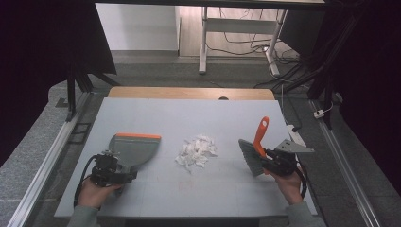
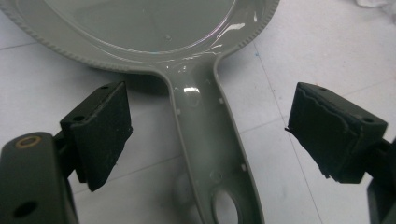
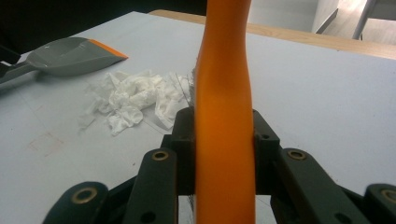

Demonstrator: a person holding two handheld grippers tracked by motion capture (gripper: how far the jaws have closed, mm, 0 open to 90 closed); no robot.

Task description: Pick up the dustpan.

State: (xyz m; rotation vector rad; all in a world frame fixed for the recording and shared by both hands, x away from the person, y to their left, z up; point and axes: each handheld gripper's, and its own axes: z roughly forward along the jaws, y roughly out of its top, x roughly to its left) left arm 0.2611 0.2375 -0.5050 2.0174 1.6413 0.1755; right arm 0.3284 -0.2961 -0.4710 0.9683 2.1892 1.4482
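A: Where does everything sit relative to the pile of crumpled paper [image 1: 196, 151]?

B: The grey dustpan [image 1: 134, 149] lies flat on the desk [image 1: 189, 113] to its left. The left gripper [image 2: 208, 135] has its fingers spread wide on either side of the dustpan's handle, touching nothing.

A: And right of the pile?

B: The right gripper [image 3: 223, 140] has its fingers clamped on the brush [image 1: 255, 150] by its orange handle.

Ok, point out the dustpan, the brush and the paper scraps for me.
dustpan [image 1: 135, 147]: high view, on the grey pan's flat middle.
brush [image 1: 260, 135]: high view, on the orange handle.
paper scraps [image 1: 196, 150]: high view, at the centre of the white pile.
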